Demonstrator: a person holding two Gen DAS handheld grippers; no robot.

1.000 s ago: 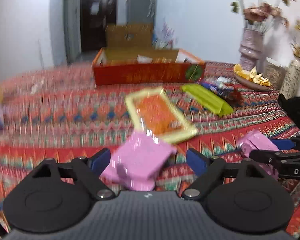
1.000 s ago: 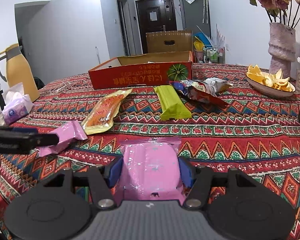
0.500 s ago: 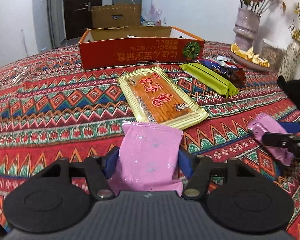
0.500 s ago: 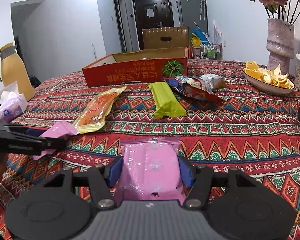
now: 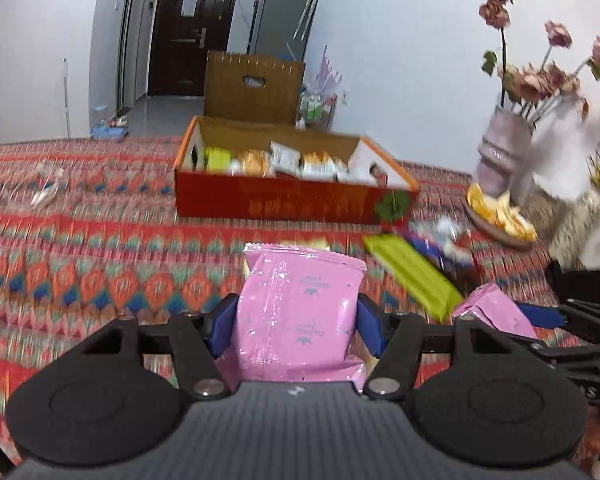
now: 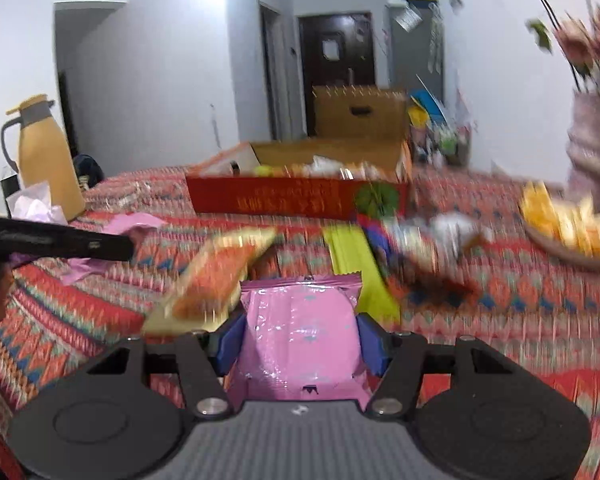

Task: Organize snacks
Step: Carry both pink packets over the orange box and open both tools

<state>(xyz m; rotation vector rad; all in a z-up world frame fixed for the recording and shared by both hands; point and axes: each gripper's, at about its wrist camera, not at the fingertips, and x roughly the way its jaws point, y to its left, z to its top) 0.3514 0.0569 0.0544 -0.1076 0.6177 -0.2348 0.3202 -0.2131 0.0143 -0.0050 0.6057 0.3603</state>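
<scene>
My left gripper (image 5: 296, 326) is shut on a pink snack packet (image 5: 300, 304), lifted above the patterned tablecloth (image 5: 100, 260). My right gripper (image 6: 300, 342) is shut on a second pink packet (image 6: 300, 328); it also shows at the right of the left wrist view as the pink packet (image 5: 496, 312). The red cardboard box (image 5: 284, 200) with several snacks inside stands ahead of both grippers. On the cloth lie an orange-and-yellow packet (image 6: 220, 276), a green packet (image 5: 412, 272) and a blue-red packet (image 6: 416, 240).
A dish of orange peels (image 5: 500, 216) and a flower vase (image 5: 504, 160) stand at the right. A yellow thermos (image 6: 48, 160) and tissues (image 6: 36, 204) sit at the left in the right wrist view. A wooden chair back (image 5: 256, 84) rises behind the box.
The left gripper closed on the pink packet and lifted it off the cloth. Both grippers rose and moved toward the red box, whose inside now shows.
</scene>
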